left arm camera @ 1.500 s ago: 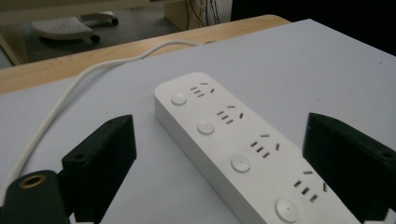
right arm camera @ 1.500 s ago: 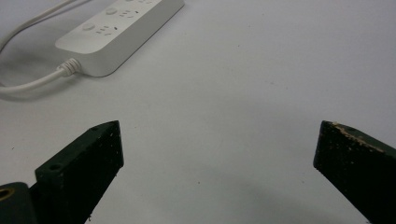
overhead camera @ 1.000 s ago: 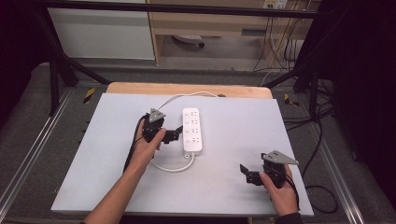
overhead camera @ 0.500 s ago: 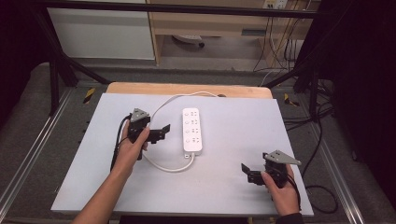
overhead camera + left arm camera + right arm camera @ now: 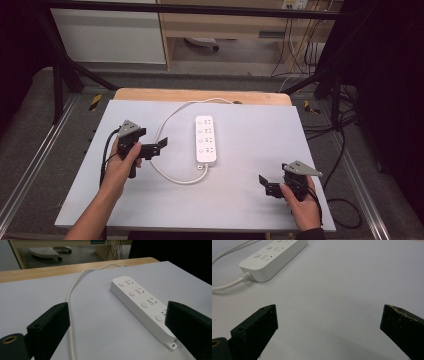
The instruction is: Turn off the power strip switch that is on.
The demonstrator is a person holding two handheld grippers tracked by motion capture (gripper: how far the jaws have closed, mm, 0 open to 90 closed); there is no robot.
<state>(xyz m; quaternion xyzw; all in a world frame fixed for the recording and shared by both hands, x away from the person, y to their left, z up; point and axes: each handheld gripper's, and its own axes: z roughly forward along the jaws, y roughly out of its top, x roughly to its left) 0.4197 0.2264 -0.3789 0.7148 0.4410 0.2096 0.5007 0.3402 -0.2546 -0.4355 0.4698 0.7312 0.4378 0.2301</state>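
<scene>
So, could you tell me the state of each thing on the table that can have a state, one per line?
Power strip: lying flat, sockets up, all four empty, not held.
Cord: attached to the strip's near end, loose, curving left and back over the table's far edge.
Left gripper: open, holding nothing, left of the strip.
Right gripper: open, holding nothing, near the front right corner.

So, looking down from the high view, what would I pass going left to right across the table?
Left gripper → white cable looping on the table → power strip → right gripper.
</scene>
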